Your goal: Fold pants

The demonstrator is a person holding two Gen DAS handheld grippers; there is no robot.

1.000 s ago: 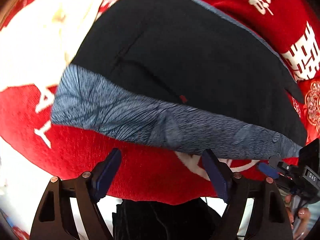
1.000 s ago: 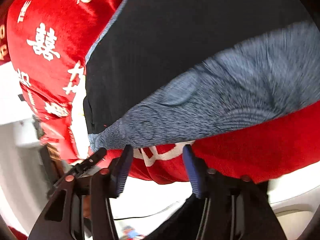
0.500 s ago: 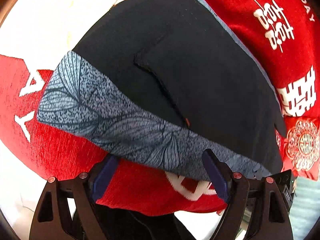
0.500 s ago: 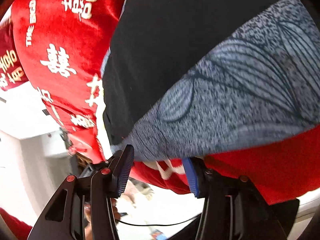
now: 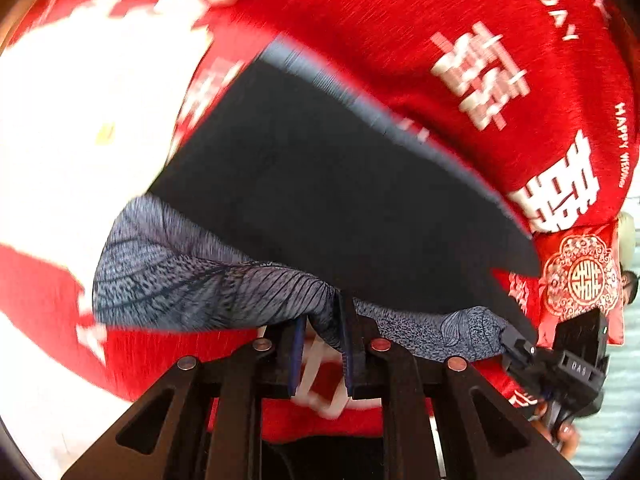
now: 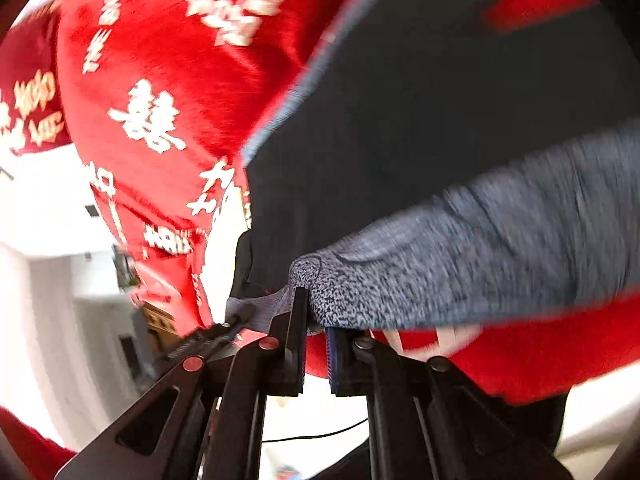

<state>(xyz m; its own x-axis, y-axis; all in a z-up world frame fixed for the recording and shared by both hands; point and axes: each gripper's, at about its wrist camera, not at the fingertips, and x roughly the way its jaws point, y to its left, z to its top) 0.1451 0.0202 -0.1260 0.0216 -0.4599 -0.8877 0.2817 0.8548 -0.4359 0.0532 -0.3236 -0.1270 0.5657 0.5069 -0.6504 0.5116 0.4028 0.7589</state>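
Observation:
The pants (image 5: 340, 200) are black with a grey patterned waistband (image 5: 192, 284) and lie on a red cloth. My left gripper (image 5: 322, 334) is shut on the waistband near its middle, the fabric bunched between the pads. In the right wrist view the pants (image 6: 460, 100) fill the upper right. My right gripper (image 6: 316, 332) is shut on the waistband (image 6: 460, 276) at its corner end. The right gripper also shows in the left wrist view (image 5: 560, 364), at the waistband's far corner.
The red tablecloth (image 5: 500, 60) with white characters covers the table and hangs over its near edge (image 6: 520, 364). A white area (image 5: 80, 120) lies at the left. A red patterned cushion (image 5: 580, 276) sits at the right.
Both grippers have moved forward onto the waistband and closed on it. They were open and short of the edge half a second ago. The waistband is now bunched and lifted at both grips.

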